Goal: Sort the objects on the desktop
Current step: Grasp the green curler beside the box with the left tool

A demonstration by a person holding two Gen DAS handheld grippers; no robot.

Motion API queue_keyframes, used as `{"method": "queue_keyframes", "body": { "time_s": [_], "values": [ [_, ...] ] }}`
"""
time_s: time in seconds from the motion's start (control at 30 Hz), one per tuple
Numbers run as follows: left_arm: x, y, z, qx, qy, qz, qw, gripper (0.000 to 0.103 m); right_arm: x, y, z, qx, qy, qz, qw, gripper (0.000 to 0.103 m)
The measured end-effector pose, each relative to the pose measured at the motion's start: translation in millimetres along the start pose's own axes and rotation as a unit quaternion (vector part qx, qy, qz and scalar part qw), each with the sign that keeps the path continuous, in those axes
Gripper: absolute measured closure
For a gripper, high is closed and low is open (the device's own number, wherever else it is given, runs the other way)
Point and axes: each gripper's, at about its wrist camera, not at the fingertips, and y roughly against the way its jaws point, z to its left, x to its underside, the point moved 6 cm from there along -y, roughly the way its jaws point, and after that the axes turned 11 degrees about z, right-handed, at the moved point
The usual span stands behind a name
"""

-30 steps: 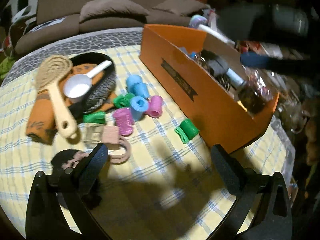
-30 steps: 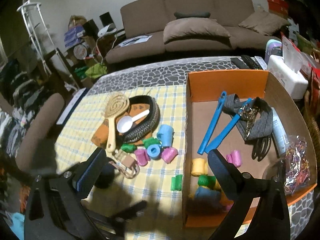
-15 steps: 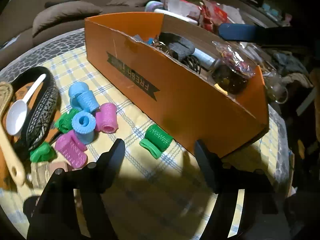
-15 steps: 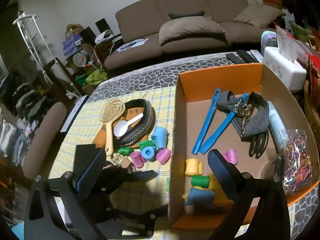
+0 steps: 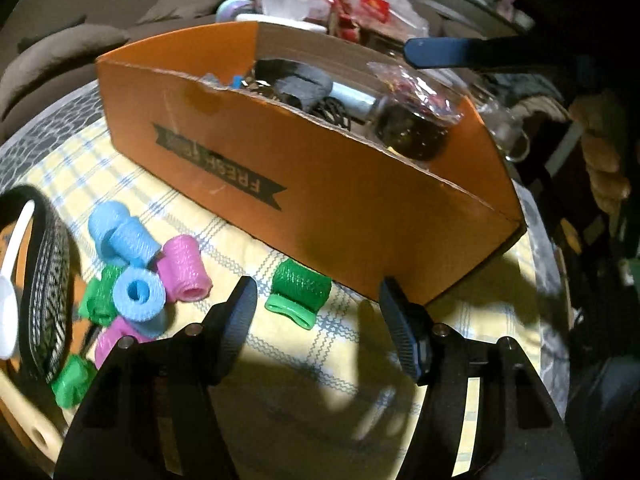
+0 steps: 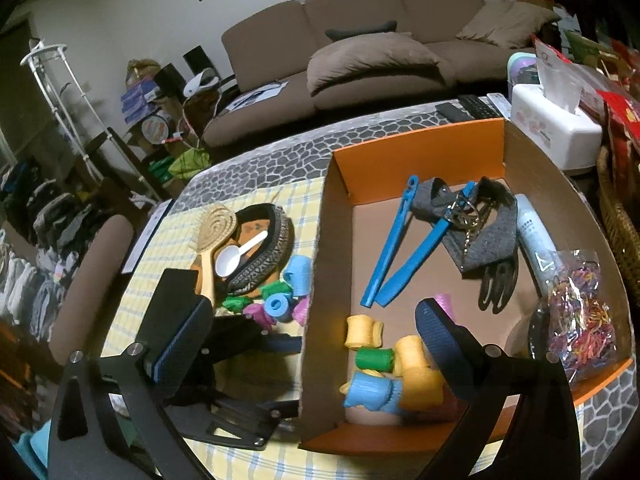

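Green, ribbed and light, the hair roller (image 5: 299,293) lies on the checked cloth (image 5: 280,364) just beside the orange box (image 5: 320,176). The left gripper (image 5: 316,308) has just been closing, its fingers apart around the roller without touching it; squeeze gently across the barrel. The right gripper (image 6: 308,328) hangs spread and empty over the box edge.

Left gripper (image 5: 318,300) swung in twd the orange box (image 5: 320,184) and dropped nearer the cloth; green roller (image 5: 298,292), prev well ahead, now sits btwn its tips. Jaws have just been closing, pads prob not touching it yet. Right gripper (image 6: 312,328) shifted over the box; left gripper now below it.
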Motion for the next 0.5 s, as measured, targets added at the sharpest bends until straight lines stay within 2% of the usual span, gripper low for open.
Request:
{"method": "queue_keyframes", "body": {
  "time_s": [0.17, 0.23, 0.33, 0.4, 0.47, 0.5],
  "values": [
    [-1, -2, -1, 0.005, -0.024, 0.010, 0.9996, 0.048, 3, -3, -5, 0.006, 0.005, 0.007, 1.000, 0.001],
    [-1, -4, -1, 0.006, -0.031, 0.018, 0.9993, 0.064, 3, -4, -7, 0.009, 0.006, 0.007, 1.000, 0.001],
    [-1, -12, 2, -0.003, -0.028, 0.033, 0.9991, 0.067, 5, -5, -9, 0.011, 0.005, 0.008, 1.000, 0.001],
    [-2, -13, 2, -0.002, -0.027, 0.031, 0.9992, 0.067, 5, -6, -9, 0.013, 0.008, 0.010, 1.000, 0.001],
    [-1, -12, 1, -0.003, -0.026, 0.030, 0.9992, 0.074, 6, -7, -9, 0.015, 0.010, 0.012, 1.000, 0.001],
    [-1, -12, 2, -0.004, -0.023, 0.029, 0.9993, 0.074, 6, -7, -9, 0.016, 0.011, 0.012, 1.000, 0.001]
  ]
}}
